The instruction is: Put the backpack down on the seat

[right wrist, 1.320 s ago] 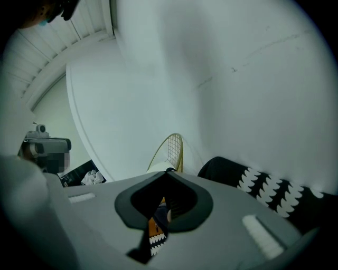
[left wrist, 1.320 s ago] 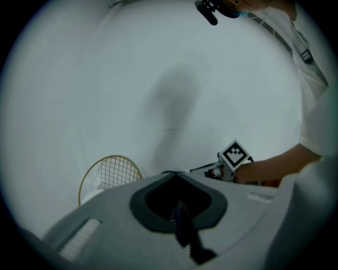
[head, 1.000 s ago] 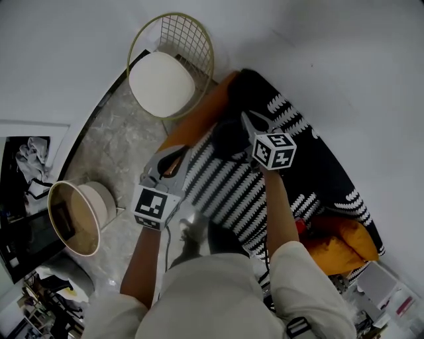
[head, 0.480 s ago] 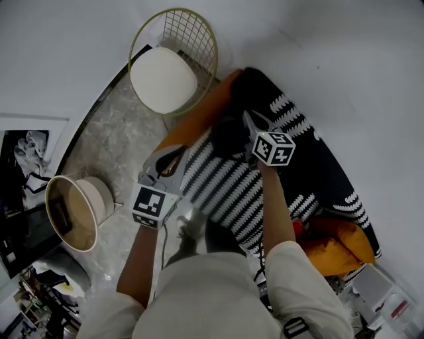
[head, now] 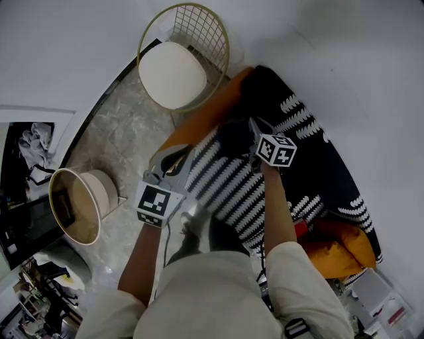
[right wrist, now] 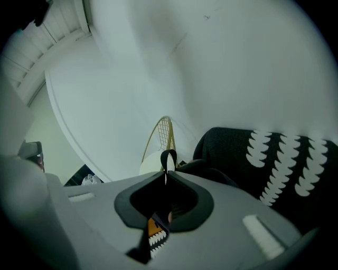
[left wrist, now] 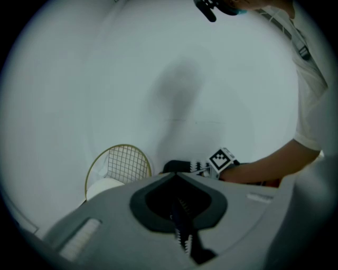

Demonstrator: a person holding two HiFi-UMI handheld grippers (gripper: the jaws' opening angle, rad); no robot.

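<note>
Below right gripper [head: 252, 126], backpack [head: 222, 180] top hidden, bottom behind torso [head: 218, 291]

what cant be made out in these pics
Edges of the backpack: in the head view its black-and-white pattern merges with the patterned cover behind it, and its underside is hidden by its own body.
The seat: in the right gripper view, mostly hidden behind the right tool and the strap loop it grips.
A dark object: cut off by the top edge of the left gripper view.
The clutter, head view bottom left: too small, cut by the edge.
</note>
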